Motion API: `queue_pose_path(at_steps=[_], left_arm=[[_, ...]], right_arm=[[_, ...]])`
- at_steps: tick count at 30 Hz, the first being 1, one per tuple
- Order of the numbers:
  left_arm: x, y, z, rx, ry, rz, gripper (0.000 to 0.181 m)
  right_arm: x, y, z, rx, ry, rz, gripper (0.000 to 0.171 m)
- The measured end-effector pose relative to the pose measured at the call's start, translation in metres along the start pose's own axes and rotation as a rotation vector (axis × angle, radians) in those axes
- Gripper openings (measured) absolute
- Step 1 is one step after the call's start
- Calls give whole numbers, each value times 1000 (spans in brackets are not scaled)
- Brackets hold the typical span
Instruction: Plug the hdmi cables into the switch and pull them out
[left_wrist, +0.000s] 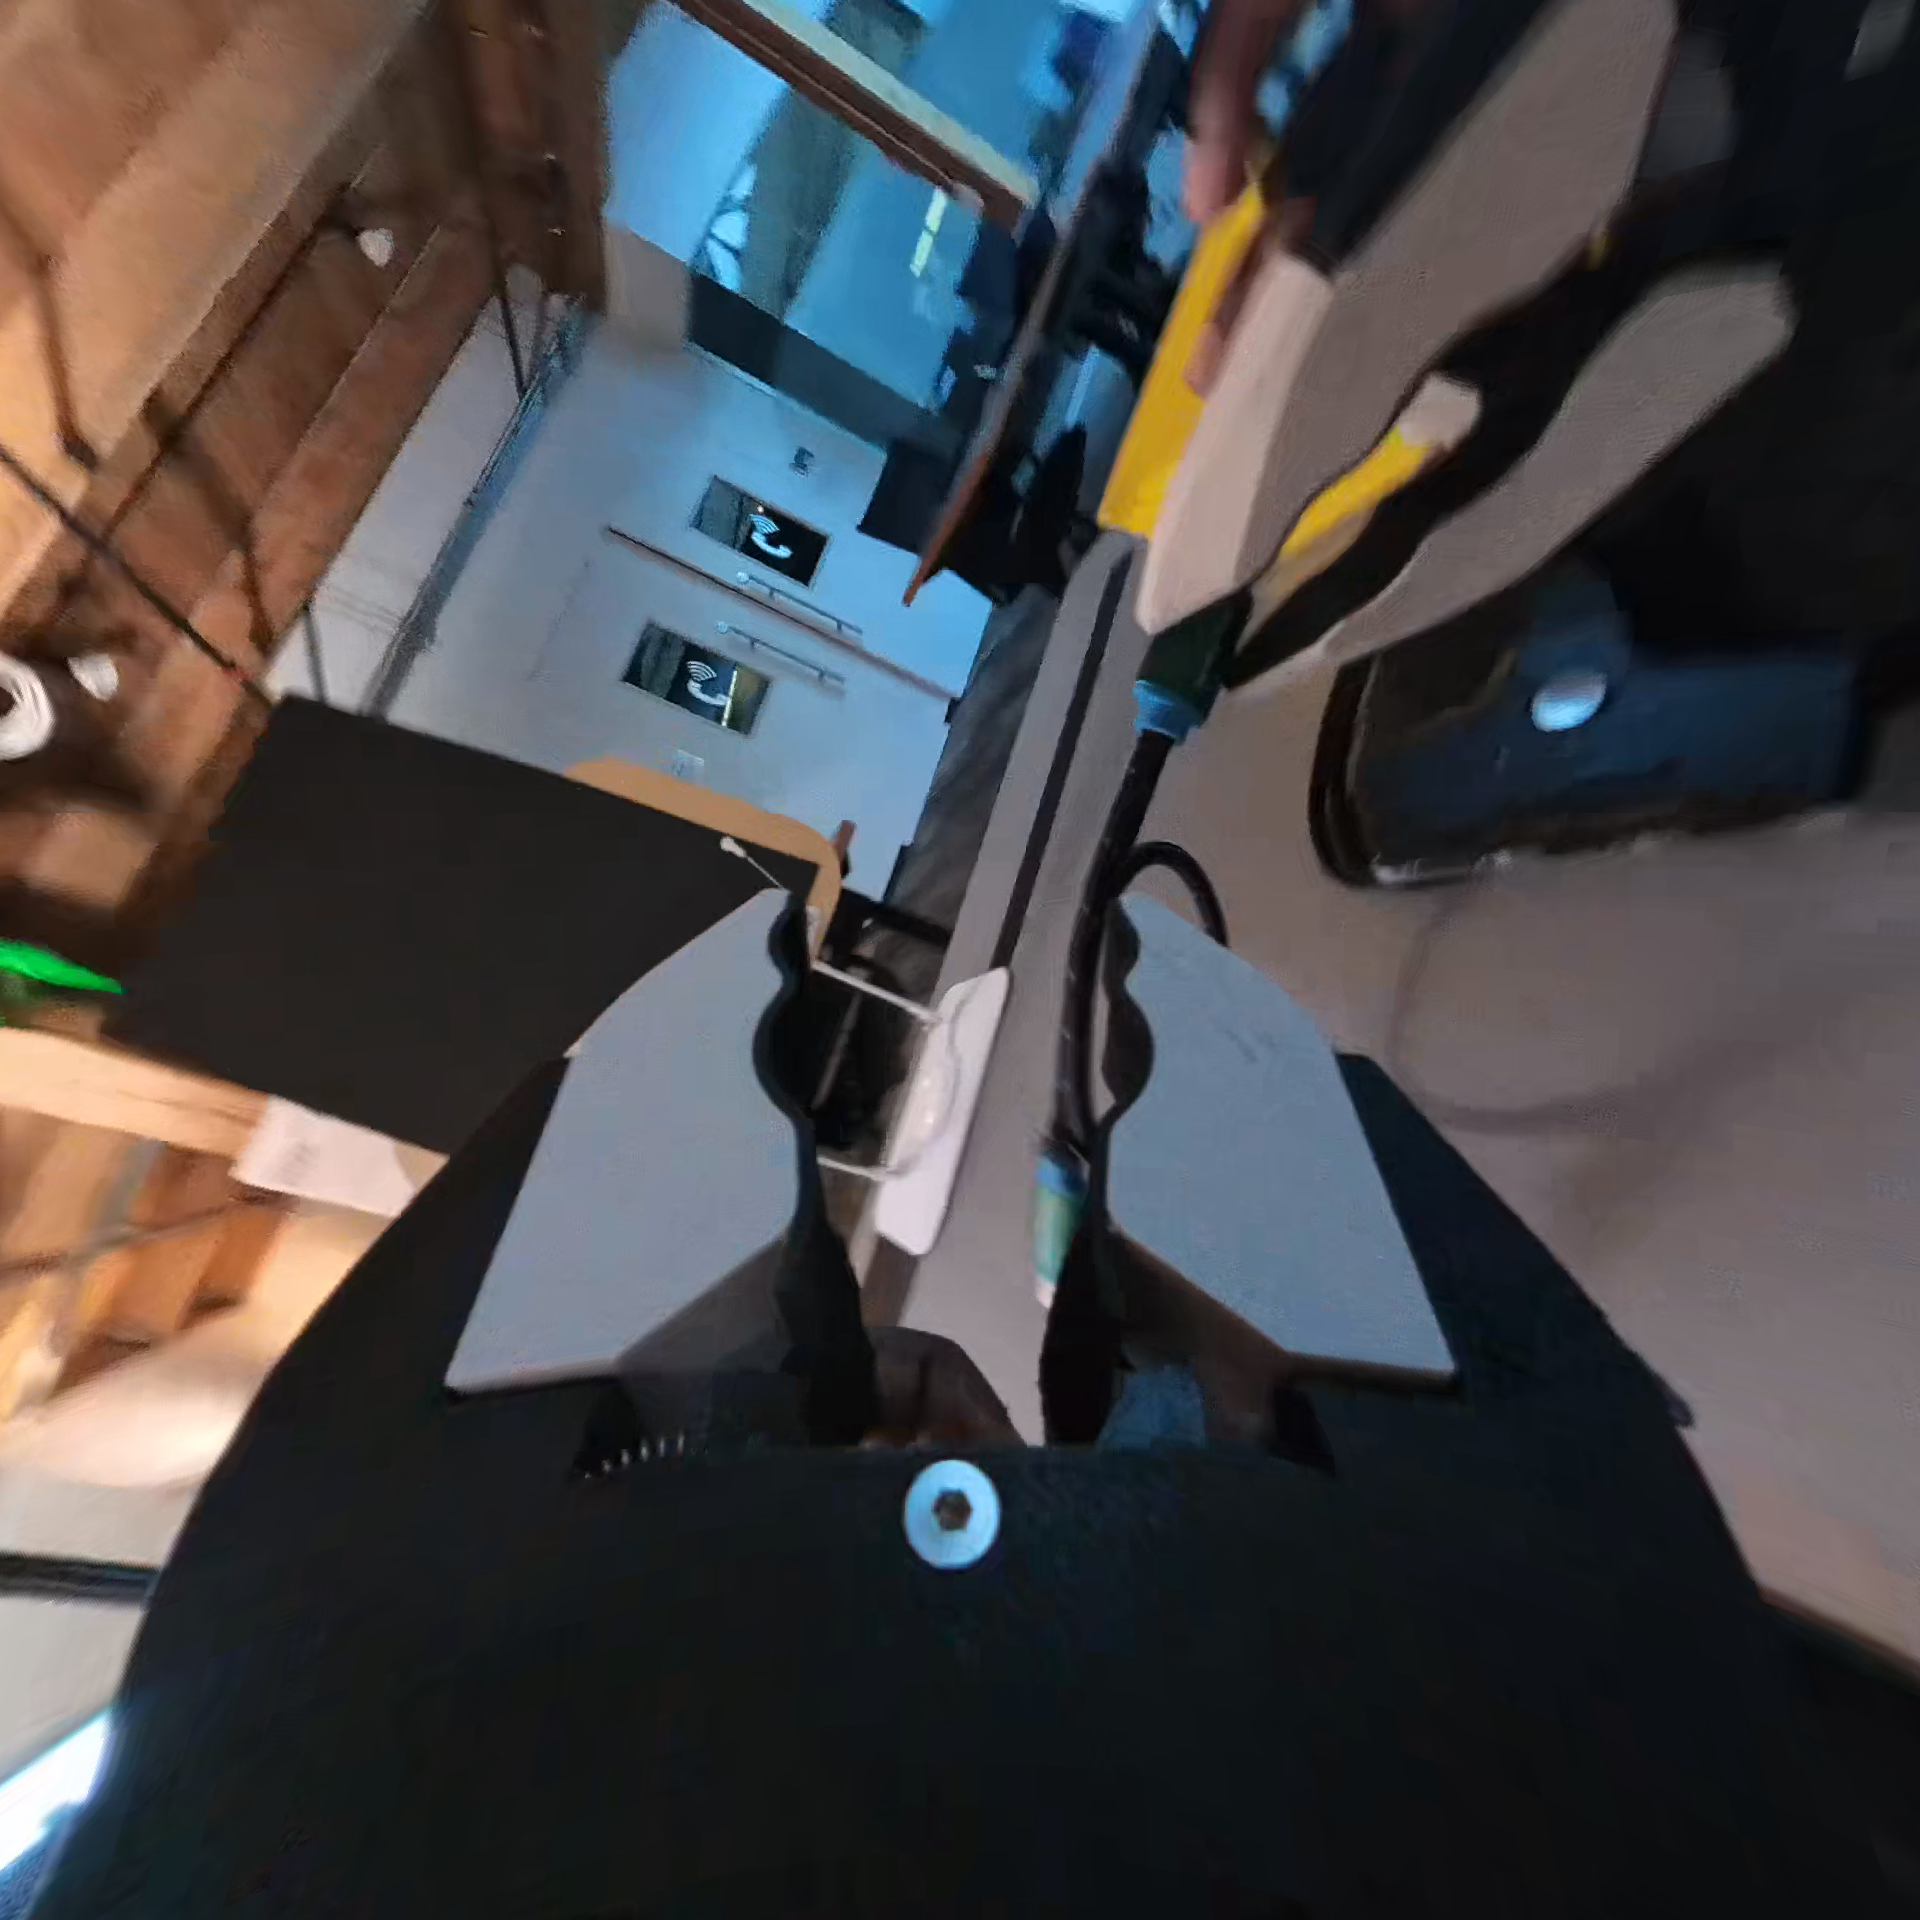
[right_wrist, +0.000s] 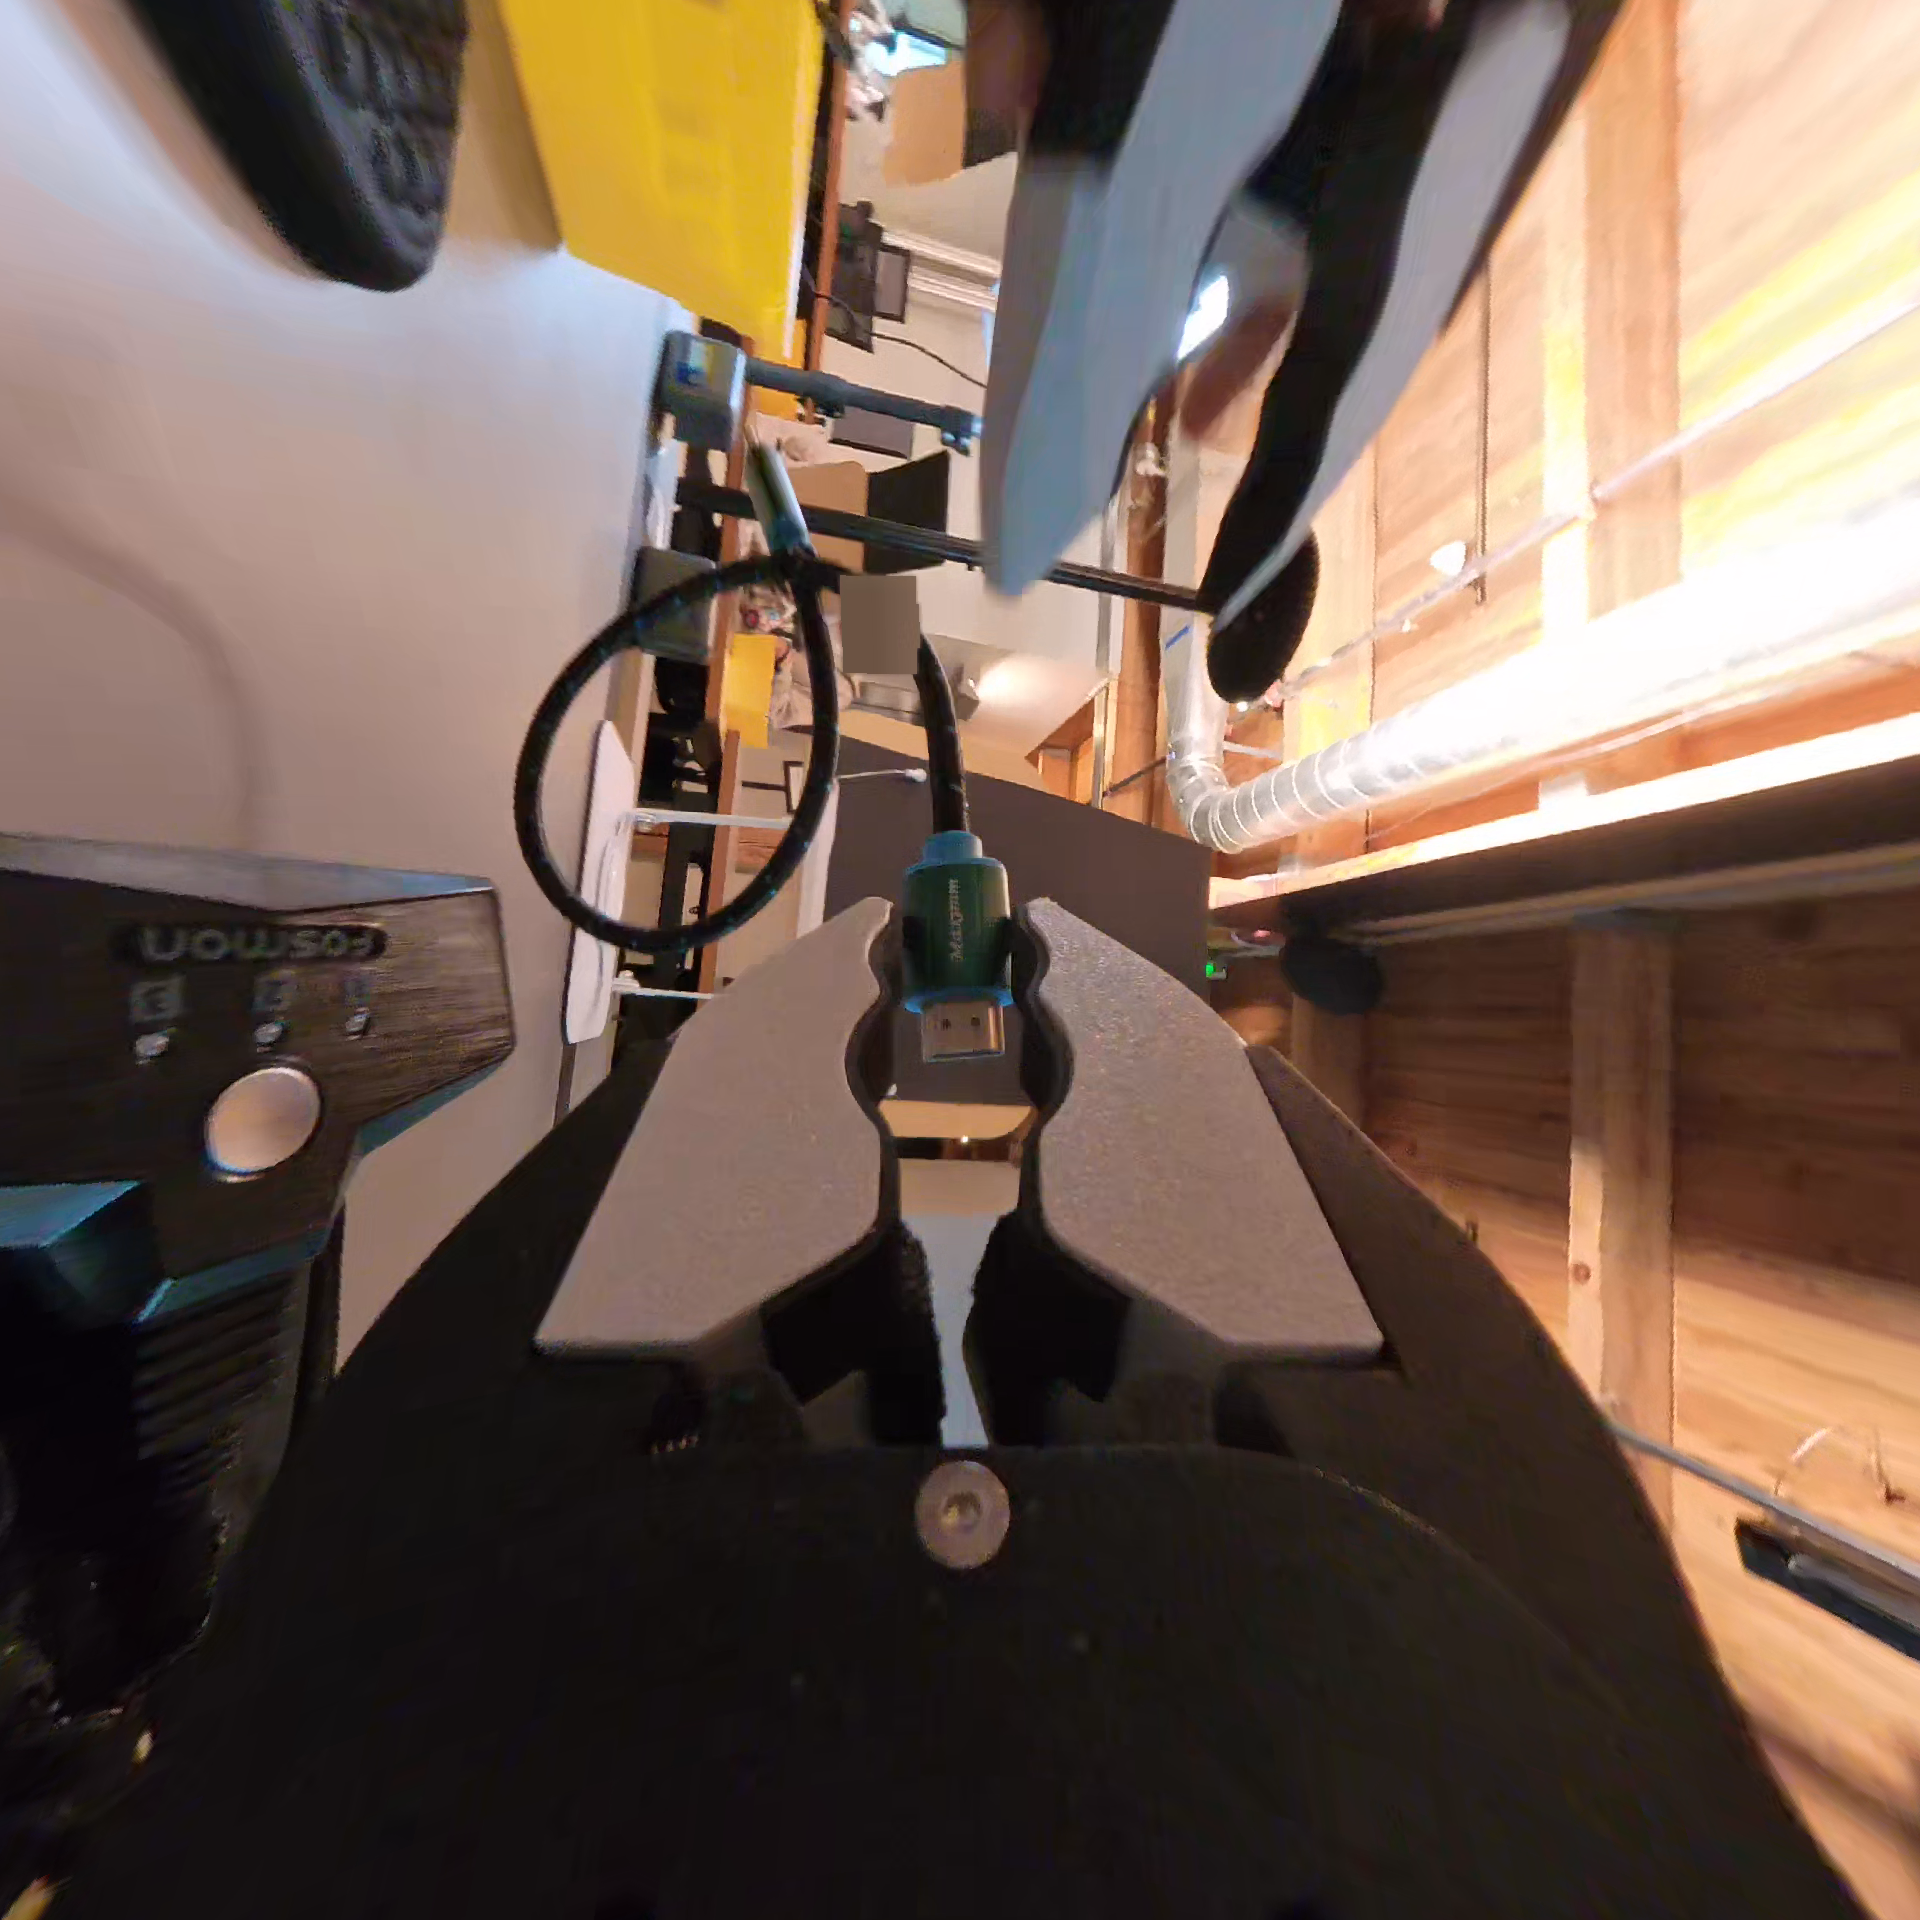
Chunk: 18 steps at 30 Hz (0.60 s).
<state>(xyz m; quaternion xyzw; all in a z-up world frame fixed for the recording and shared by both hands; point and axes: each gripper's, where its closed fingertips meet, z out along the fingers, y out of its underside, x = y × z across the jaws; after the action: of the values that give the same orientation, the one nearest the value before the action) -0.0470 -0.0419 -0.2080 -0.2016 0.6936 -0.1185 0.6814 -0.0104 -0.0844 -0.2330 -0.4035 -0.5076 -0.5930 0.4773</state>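
Your right gripper (right_wrist: 956, 997) clamps a green HDMI plug (right_wrist: 954, 940); your left gripper (left_wrist: 961, 997) gapes with nothing between its fingers.

Grainy grey scalloped fingers (right_wrist: 1127, 1049) pinch the plug's smooth barrel, metal tip toward the camera. Its braided black cable (right_wrist: 675, 769) loops off the pale table's edge (right_wrist: 312, 623). The brushed black switch (right_wrist: 249, 997), with its round silver button, lies beside you.

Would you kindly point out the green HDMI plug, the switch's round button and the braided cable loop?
green HDMI plug (right_wrist: 954, 930): right wrist view, on its green body.
round button (right_wrist: 262, 1122): right wrist view, on its silver face.
cable loop (right_wrist: 535, 748): right wrist view, on its left arc.
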Motion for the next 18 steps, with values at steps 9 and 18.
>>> queue_pose_path(at_steps=[9, 18], left_arm=[[64, 14, 25, -76, 474, -69, 53], [104, 14, 27, -116, 607, -600, 21]], right_arm=[[-29, 4, 1, 32, -101, -9, 16], [-36, -8, 6, 46, -110, 6, 0]])
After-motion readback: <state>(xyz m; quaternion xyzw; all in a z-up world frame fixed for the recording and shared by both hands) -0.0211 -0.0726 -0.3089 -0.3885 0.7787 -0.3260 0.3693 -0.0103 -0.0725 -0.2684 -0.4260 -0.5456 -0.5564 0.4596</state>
